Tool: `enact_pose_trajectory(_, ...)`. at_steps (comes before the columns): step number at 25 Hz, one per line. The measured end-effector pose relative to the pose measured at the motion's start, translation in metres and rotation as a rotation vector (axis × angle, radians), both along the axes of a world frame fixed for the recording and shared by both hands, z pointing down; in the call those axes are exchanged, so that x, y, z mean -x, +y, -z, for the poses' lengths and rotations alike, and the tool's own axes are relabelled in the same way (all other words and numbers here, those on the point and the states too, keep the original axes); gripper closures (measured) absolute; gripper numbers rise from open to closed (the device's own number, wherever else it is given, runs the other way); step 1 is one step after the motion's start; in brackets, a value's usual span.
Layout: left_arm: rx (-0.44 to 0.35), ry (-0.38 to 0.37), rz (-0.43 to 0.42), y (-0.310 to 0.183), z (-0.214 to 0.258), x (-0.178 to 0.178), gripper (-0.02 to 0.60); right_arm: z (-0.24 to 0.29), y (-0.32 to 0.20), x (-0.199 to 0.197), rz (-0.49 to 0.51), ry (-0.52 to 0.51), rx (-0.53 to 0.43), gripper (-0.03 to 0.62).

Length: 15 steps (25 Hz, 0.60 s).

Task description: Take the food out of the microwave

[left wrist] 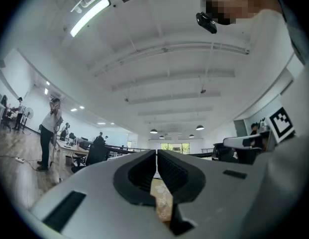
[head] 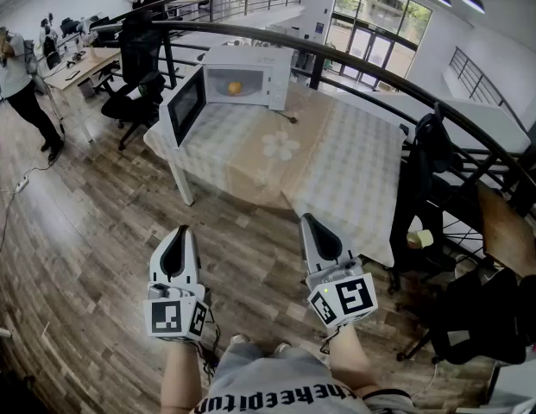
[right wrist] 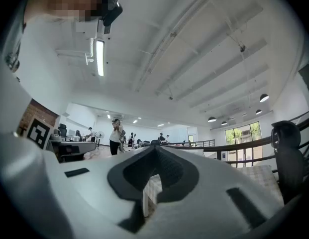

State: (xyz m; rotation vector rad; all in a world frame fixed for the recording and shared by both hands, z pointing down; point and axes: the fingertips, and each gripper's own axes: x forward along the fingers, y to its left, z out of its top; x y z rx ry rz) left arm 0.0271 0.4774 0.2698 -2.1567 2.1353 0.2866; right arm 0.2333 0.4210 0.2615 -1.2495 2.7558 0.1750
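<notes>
A white microwave [head: 248, 76] stands at the far end of a cloth-covered table [head: 337, 171], its door [head: 186, 103] swung open to the left. Inside it lies a small orange piece of food [head: 235, 86]. My left gripper [head: 177, 231] and right gripper [head: 309, 221] are held close to my body over the wooden floor, well short of the table, both pointing toward it. The left gripper [left wrist: 156, 152] is shut with nothing in it. The right gripper [right wrist: 155, 147] has its tips together and is also empty.
A curved black railing [head: 406, 84] runs behind and to the right of the table. A dark chair draped with clothing [head: 431, 171] stands at the table's right. Office chairs [head: 134, 102] and desks are at the left, where a person [head: 22, 84] stands.
</notes>
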Motion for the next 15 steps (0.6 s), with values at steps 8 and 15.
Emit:
enact_pose_trajectory(8, -0.004, -0.027, -0.039, -0.006, 0.003, -0.015, 0.571, -0.001, -0.001, 0.001, 0.008, -0.016, 0.006, 0.589)
enact_pose_trajectory(15, -0.008, -0.020, -0.040, -0.009, 0.003, -0.003, 0.571, -0.004, -0.004, 0.011, 0.000, -0.005, 0.009, 0.589)
